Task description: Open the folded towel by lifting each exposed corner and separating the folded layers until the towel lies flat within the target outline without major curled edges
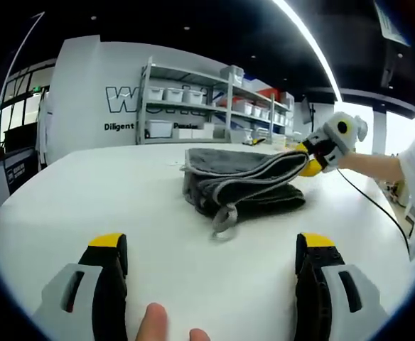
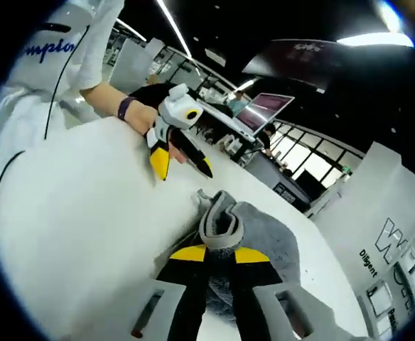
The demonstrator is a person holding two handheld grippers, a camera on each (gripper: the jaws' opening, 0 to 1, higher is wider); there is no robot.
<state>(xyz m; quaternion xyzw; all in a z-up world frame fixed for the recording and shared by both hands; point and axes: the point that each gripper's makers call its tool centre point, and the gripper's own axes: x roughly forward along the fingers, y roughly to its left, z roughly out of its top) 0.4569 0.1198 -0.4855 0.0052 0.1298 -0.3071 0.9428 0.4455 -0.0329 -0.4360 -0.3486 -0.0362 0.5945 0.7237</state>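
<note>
From the left gripper view, the grey towel (image 1: 239, 183) sits on the smooth white table (image 1: 108, 199), a soft, thick pile of folded layers with paler stitched hems. Its long axis runs left to right across the table, and a small hem loop hangs off the near edge. The left gripper (image 1: 211, 259) hovers low on the near side, well apart from the towel, its yellow-tipped black jaws spread wide with nothing between them. At the towel's far right end the right gripper (image 1: 314, 160) has a lifted layer pinched, pulling the hem up off the pile.

From the right gripper view, the right gripper (image 2: 213, 256) is clamped on a thick rolled fold of towel (image 2: 264, 234), which bunches up just beyond the yellow tips. The left gripper (image 2: 179, 162) hangs beyond, over bare table (image 2: 72, 213), jaws apart.
</note>
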